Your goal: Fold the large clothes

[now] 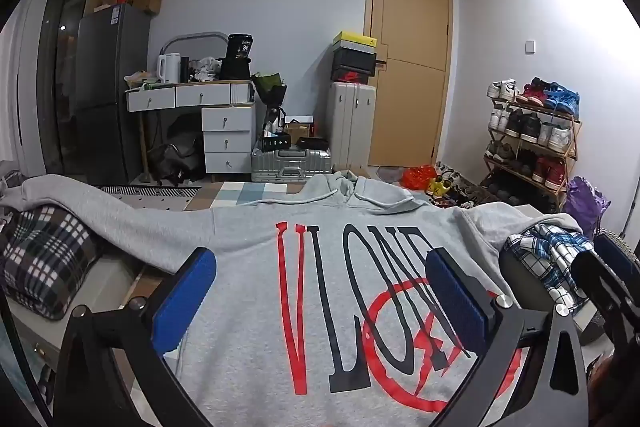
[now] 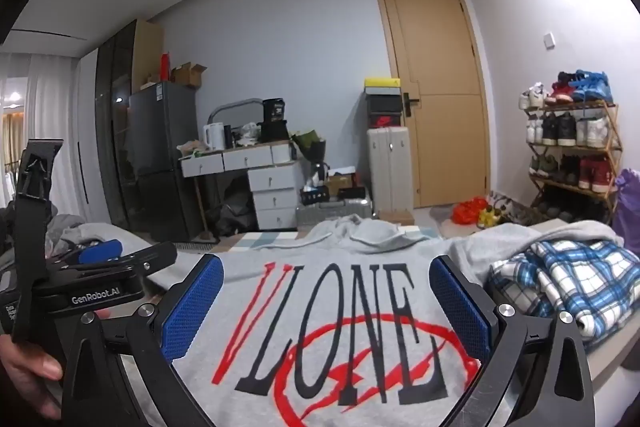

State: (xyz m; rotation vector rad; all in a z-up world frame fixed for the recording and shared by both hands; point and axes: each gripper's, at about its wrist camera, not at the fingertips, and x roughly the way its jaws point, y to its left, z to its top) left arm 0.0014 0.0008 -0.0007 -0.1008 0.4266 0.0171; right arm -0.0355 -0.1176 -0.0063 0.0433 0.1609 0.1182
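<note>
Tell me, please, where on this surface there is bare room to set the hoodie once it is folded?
Little is bare. The grey hoodie covers the middle. The blue plaid garment crowds the right side; the dark checked cushion crowds the left. One pale bare strip shows between cushion and hoodie. Both grippers, left gripper and right gripper, hover open above the print.
</note>
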